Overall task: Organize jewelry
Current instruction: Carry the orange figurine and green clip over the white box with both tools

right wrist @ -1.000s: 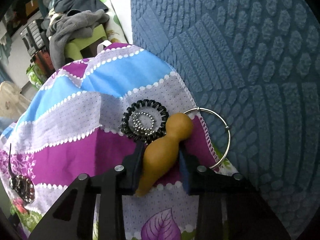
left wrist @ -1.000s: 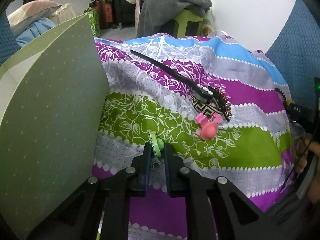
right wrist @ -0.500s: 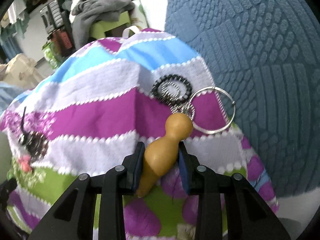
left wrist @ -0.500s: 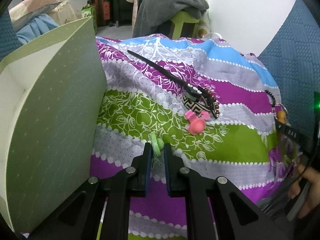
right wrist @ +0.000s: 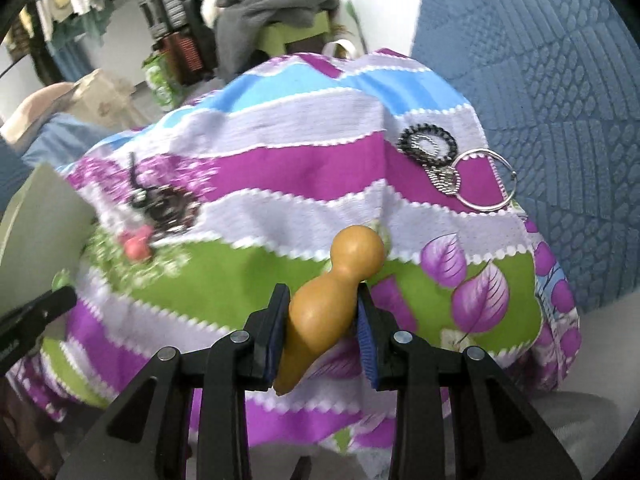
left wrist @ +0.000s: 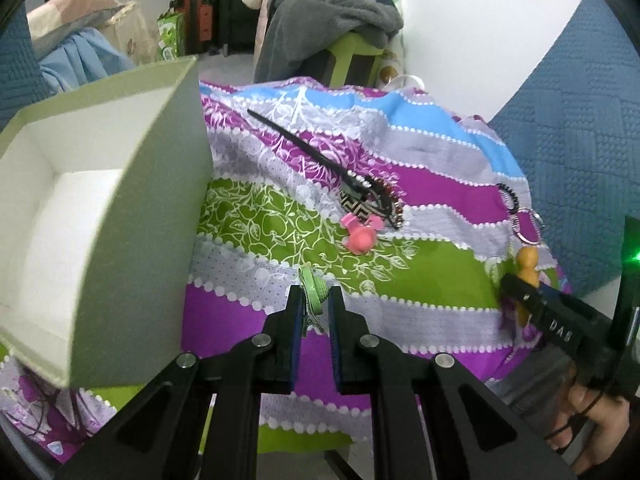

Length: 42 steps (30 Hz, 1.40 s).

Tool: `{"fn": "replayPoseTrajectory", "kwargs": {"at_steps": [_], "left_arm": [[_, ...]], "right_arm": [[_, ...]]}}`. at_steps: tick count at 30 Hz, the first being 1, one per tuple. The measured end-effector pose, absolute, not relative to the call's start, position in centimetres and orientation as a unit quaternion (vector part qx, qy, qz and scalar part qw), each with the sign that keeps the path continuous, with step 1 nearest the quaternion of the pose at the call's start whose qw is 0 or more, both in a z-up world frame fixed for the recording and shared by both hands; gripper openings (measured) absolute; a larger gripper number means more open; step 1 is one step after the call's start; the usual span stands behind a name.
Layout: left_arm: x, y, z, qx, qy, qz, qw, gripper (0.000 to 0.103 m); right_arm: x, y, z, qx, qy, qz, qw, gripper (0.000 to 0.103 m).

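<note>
The left gripper (left wrist: pixel 313 306) pinches a green clip (left wrist: pixel 312 289) just above the striped cloth (left wrist: pixel 432 280), beside the open green box (left wrist: pixel 132 216); the right gripper (right wrist: pixel 323 322) clamps a wooden peg (right wrist: pixel 332 300), its finger lettered "DAB" in the left view. On the cloth lie a pink clip (left wrist: pixel 359 234), a black hairpin (left wrist: pixel 320 156), a coil tie (right wrist: pixel 427 145) and a ring (right wrist: pixel 486 182).

The right tongs (right wrist: pixel 323 314) clamp a gourd-shaped wooden pendant (right wrist: pixel 332 304), its round head pointing away. Beyond, on the striped floral cloth (right wrist: pixel 304 168), a black spiral hair tie (right wrist: pixel 427 145) touches a silver ring (right wrist: pixel 486 182); a pink clip (right wrist: pixel 137 245) lies far left, blurred.
</note>
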<state>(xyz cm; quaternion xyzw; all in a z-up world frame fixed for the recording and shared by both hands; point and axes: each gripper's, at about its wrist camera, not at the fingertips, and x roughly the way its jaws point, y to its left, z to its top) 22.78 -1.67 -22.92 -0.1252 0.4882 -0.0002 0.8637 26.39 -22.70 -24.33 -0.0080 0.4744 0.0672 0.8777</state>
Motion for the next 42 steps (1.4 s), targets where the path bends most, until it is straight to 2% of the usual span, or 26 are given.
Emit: {"fn": "replayPoseTrajectory", "kwargs": {"at_steps": [9, 20, 32, 42], "left_arm": [[21.1, -1.4, -18.3, -0.135, 0.467, -0.021, 0.874, 0.01], [19.5, 1.0, -9.3, -0.127, 0.433, -0.022, 0.892, 0.01], [19.6, 6.4, 0.7, -0.123, 0.371, -0.007, 0.92, 0.011], [18.3, 13.4, 4.9, -0.128, 0.33, 0.029, 0.935, 0.011]], "right_arm": [[23.0, -20.8, -20.4, -0.014, 0.456, 0.088, 0.886, 0.029], [20.5, -18.4, -13.5, -0.012, 0.431, 0.101, 0.896, 0.029], [21.5, -12.2, -2.4, -0.023, 0.346, 0.143, 0.927, 0.029], [21.7, -4.4, 1.3, -0.033, 0.313, 0.194, 0.929, 0.03]]}}
